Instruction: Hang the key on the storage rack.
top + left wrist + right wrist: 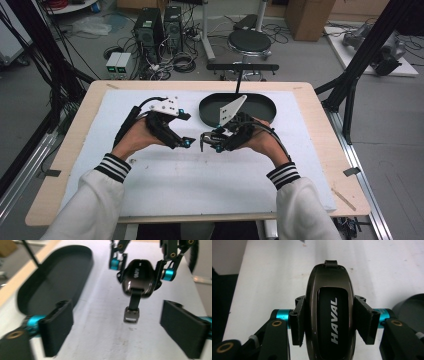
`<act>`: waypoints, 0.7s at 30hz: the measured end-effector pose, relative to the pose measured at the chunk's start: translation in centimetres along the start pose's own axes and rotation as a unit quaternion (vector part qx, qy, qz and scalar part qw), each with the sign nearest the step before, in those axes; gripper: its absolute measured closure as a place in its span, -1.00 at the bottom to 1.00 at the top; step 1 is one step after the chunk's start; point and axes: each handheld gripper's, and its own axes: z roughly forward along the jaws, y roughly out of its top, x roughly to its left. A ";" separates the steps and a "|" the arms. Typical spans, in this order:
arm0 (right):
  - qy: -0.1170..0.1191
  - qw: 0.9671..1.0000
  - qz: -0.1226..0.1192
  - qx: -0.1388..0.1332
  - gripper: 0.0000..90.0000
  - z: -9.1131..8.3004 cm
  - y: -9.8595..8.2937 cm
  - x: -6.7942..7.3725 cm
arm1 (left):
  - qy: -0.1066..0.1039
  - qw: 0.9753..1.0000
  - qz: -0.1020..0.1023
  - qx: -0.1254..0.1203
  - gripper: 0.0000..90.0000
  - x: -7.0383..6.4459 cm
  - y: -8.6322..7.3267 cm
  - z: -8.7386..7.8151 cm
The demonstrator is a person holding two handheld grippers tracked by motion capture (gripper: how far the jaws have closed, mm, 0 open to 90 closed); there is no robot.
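Right claw point(212, 141) is clamping the key fob point(329, 312); left claw point(186, 129) is gaping wide, empty. Black tray point(260, 119) is sitting just behind on the table point(200, 175). Right gripper view is showing HAVAL lettering.

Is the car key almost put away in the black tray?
Not yet. Done: the right gripper has picked up the car key, fingers clamped on its sides, above the white mat. In hand: the left gripper faces it, open, near the key's dangling strap. Left: the black tray looks empty, so the key probably goes there.
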 end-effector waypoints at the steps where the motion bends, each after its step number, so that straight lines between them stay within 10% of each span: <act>1: -0.006 1.000 0.007 -0.004 0.07 -0.2 -0.1 0.0 | 0.026 1.000 -0.002 -0.008 -0.96 0.0 -0.3 -0.4; 12: -0.060 0.993 0.076 -0.063 0.07 -2.9 -1.2 -1.0 | 0.120 0.986 -0.063 -0.096 -0.96 -0.5 -4.7 -5.3; 15: -0.090 0.985 0.116 -0.096 0.07 -4.0 -2.1 -1.3 | 0.155 0.975 -0.082 -0.134 -0.96 -1.5 -7.0 -6.7; 20: -0.129 0.974 0.145 -0.120 0.07 -5.2 -3.1 -1.5 | 0.177 0.969 -0.092 -0.148 -0.96 -2.6 -9.3 -7.8; 21: -0.150 0.966 0.170 -0.128 0.07 -5.8 -3.5 -1.7 | 0.189 0.963 -0.100 -0.162 -0.96 -3.1 -10.4 -8.4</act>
